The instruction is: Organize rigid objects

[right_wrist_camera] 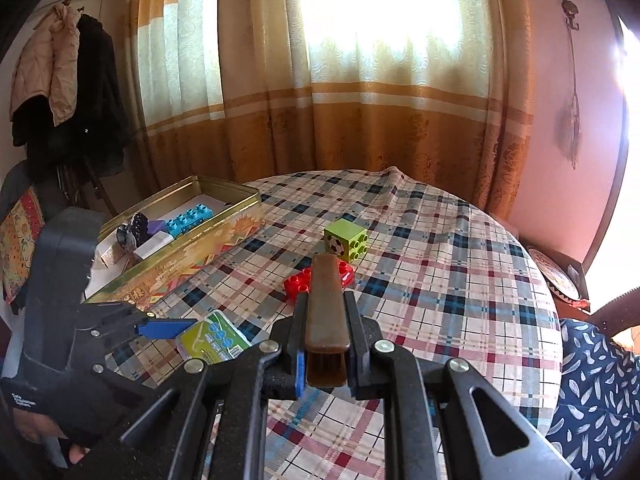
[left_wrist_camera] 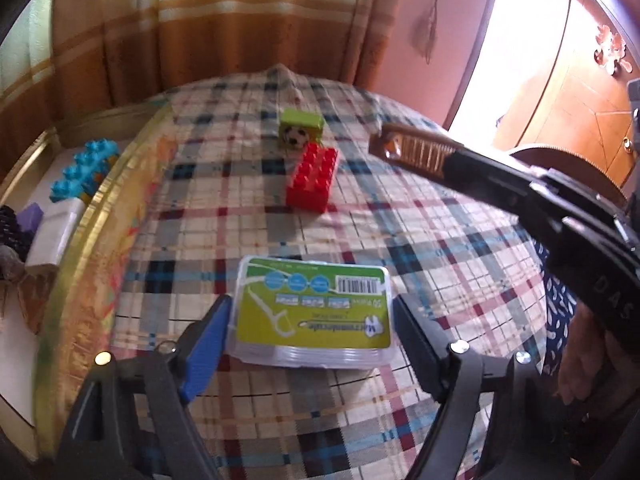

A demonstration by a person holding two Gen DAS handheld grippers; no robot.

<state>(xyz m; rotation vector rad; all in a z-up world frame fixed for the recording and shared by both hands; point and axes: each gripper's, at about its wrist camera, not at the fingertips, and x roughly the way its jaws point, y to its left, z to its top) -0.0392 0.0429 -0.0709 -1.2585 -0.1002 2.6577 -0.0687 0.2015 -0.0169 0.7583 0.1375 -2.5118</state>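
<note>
My left gripper (left_wrist_camera: 312, 340) stands open around the flat floss-pick box (left_wrist_camera: 314, 312), which lies on the checked tablecloth (left_wrist_camera: 420, 240). The blue pad looks near its left edge, the other pad just beside its right edge; I think neither presses yet, but the view is blurred. I should lower a little and close on the short sides evenly, because the lid is smooth.

My right gripper (right_wrist_camera: 325, 354) is closed on a brown comb (right_wrist_camera: 326, 304), held above the table.

The gold tin (right_wrist_camera: 180, 240) is at the left; it holds a blue brick (right_wrist_camera: 188, 214), a white block (right_wrist_camera: 154, 245), a purple piece and something dark.
</note>
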